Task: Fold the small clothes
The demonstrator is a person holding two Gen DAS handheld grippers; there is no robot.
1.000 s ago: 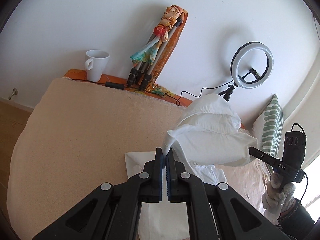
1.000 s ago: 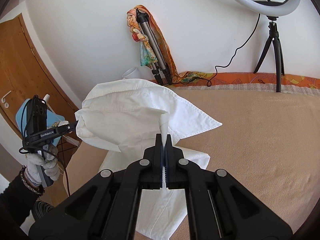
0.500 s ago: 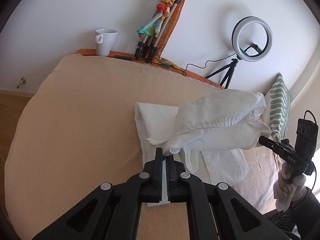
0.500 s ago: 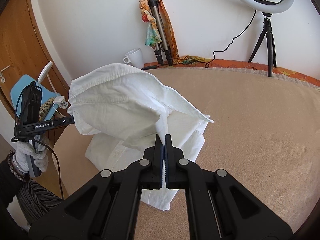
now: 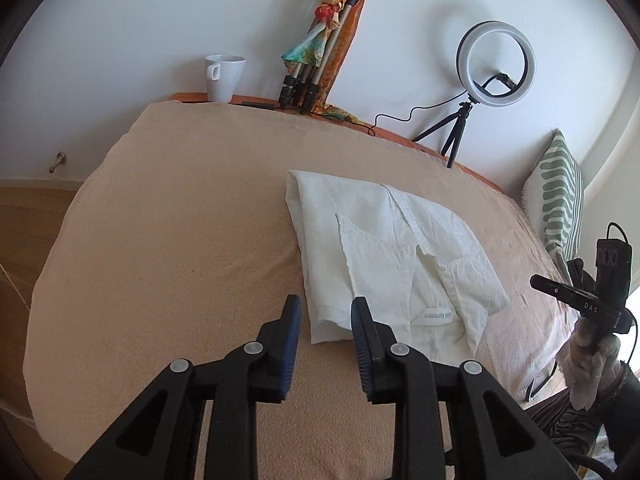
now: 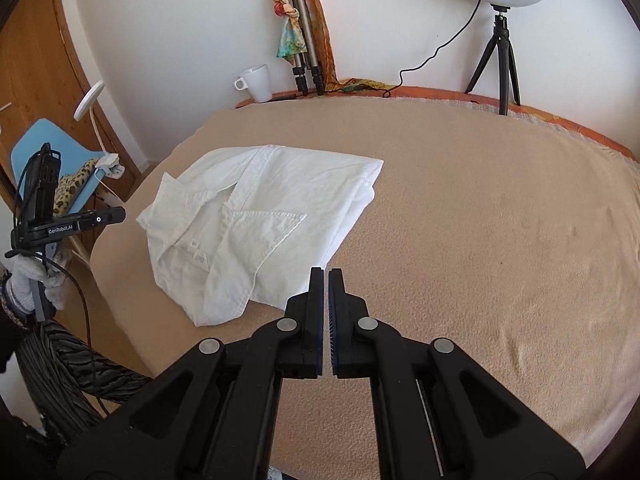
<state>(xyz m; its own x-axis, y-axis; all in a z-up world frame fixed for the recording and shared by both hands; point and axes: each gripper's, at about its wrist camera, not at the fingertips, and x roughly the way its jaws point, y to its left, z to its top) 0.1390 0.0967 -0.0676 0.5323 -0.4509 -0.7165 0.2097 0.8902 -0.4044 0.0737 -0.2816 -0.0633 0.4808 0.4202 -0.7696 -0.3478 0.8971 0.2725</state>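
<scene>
A small white shirt [image 5: 384, 248] lies folded on the beige blanket [image 5: 180, 248], collar and label facing up. It also shows in the right wrist view [image 6: 256, 224]. My left gripper [image 5: 325, 312] is open and empty, its fingers astride the shirt's near left corner, just above it. My right gripper [image 6: 326, 284] is shut and empty, just off the shirt's near right edge. The right gripper also shows from the side in the left wrist view [image 5: 580, 300], and the left one in the right wrist view [image 6: 68, 224].
A white mug [image 5: 223, 77], a folded tripod wrapped in a coloured scarf [image 5: 320, 44] and a ring light on a stand [image 5: 496, 60] line the far edge by the wall. A striped cushion [image 5: 560, 192] lies at the right. A blue chair [image 6: 52, 160] stands left of the bed.
Both grippers have lowered the lifted half of the shirt onto the blanket and let go. The left gripper has opened; the right has pulled back clear of the cloth.
</scene>
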